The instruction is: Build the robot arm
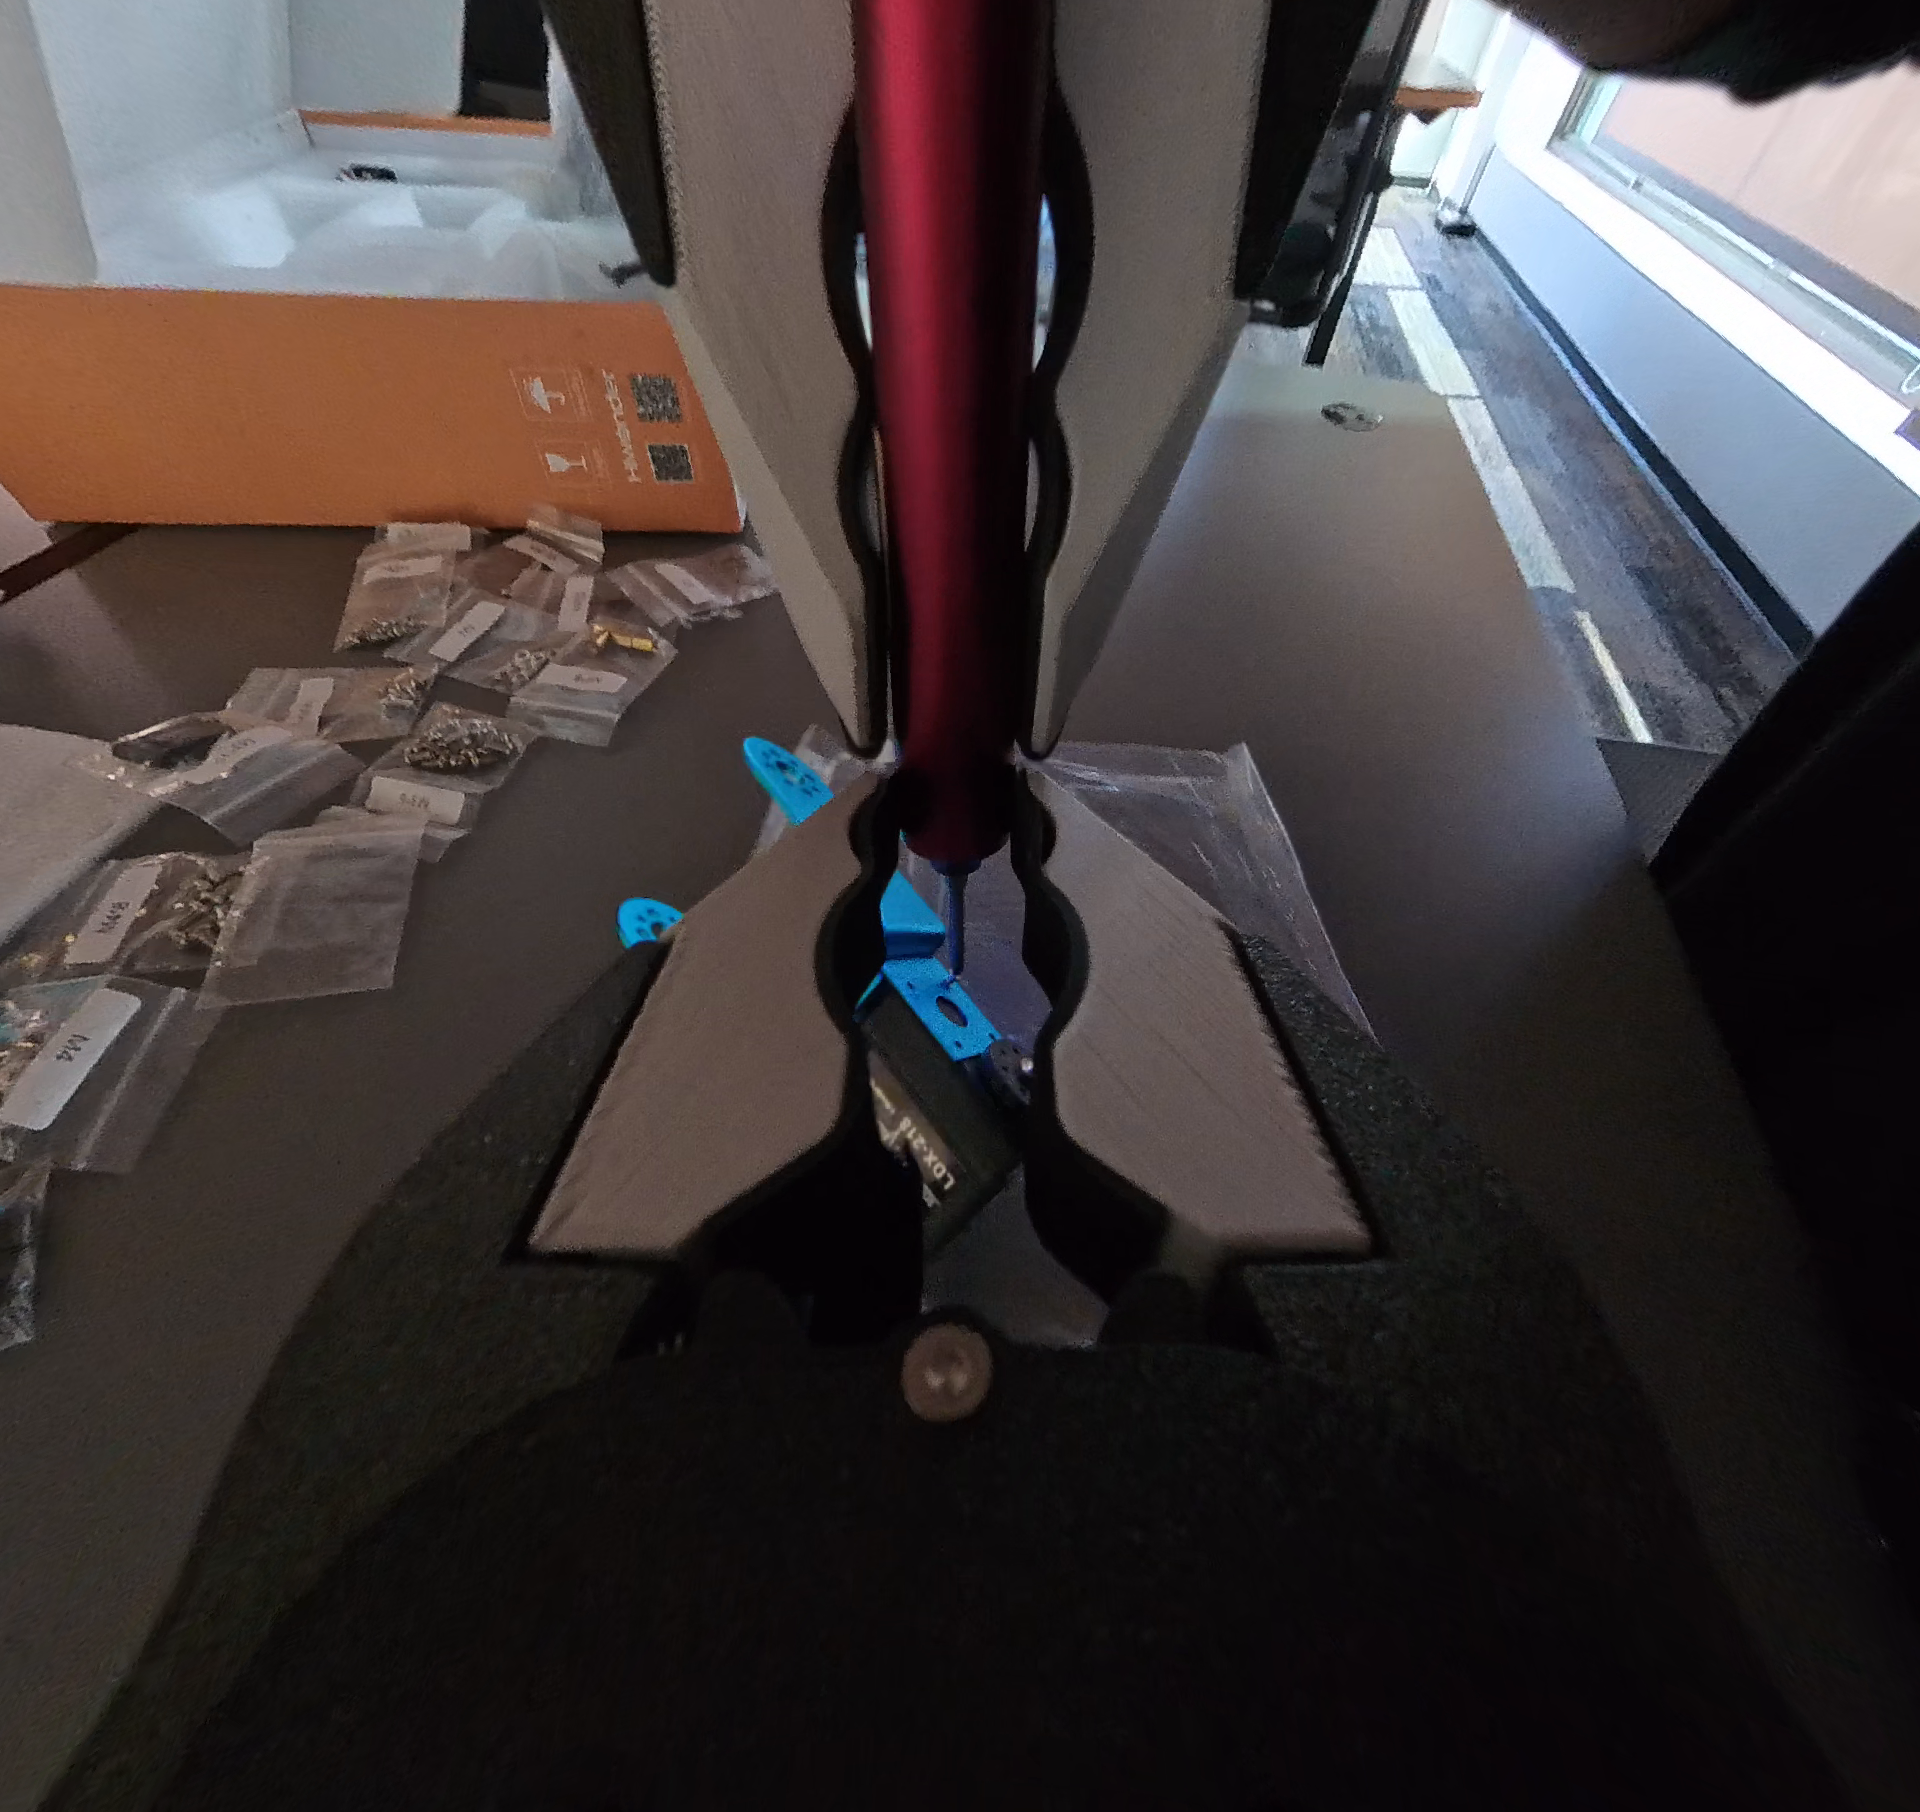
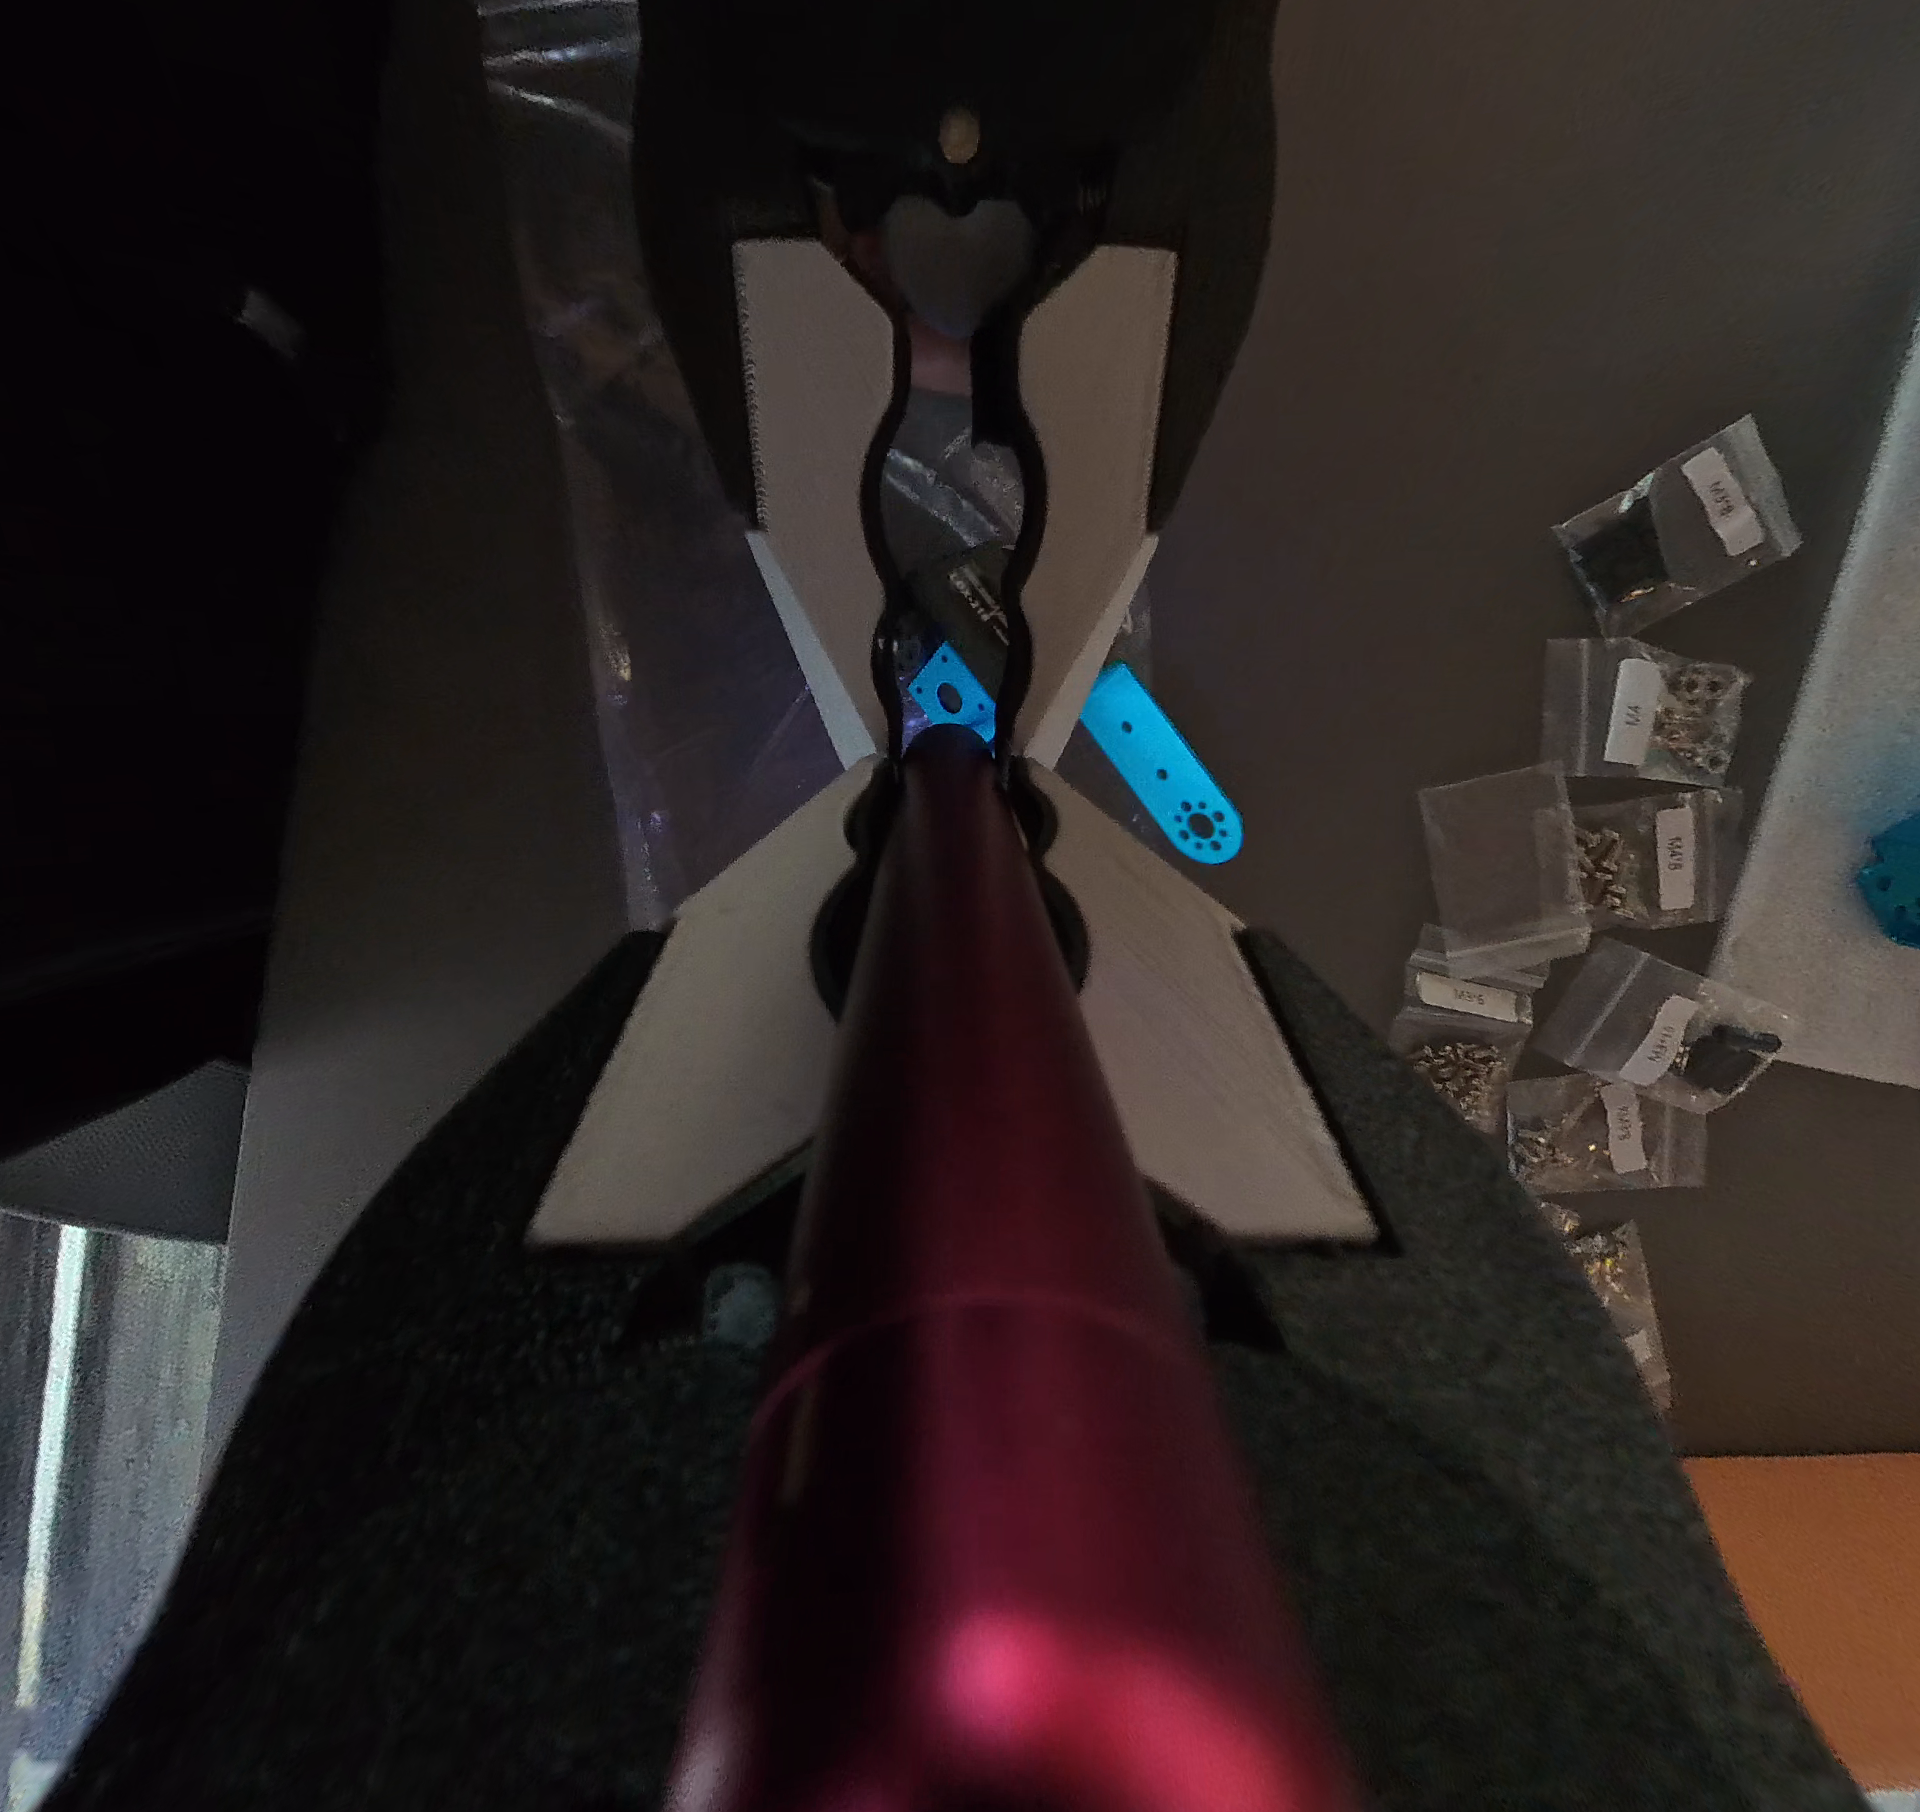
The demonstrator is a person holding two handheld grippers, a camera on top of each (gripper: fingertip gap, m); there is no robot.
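Right claw (image 2: 951, 754) nearest the lens, pinching a red screwdriver (image 2: 977, 1243) along its fingers. Driver tip (image 1: 951, 962) sits on a blue bracket (image 1: 935, 1009) mounted on a black servo (image 1: 935, 1128). Left claw (image 1: 951, 796) is closed on that servo, directly under the opposing claw, tips nearly touching. Can't tell if a screw is seated. Blue horn (image 2: 1164, 775) lies just right of the tips. Screw bags (image 1: 416, 723) are left of the left claw, orange box (image 1: 343, 412) beyond them, all on the dark counter (image 1: 1299, 671).
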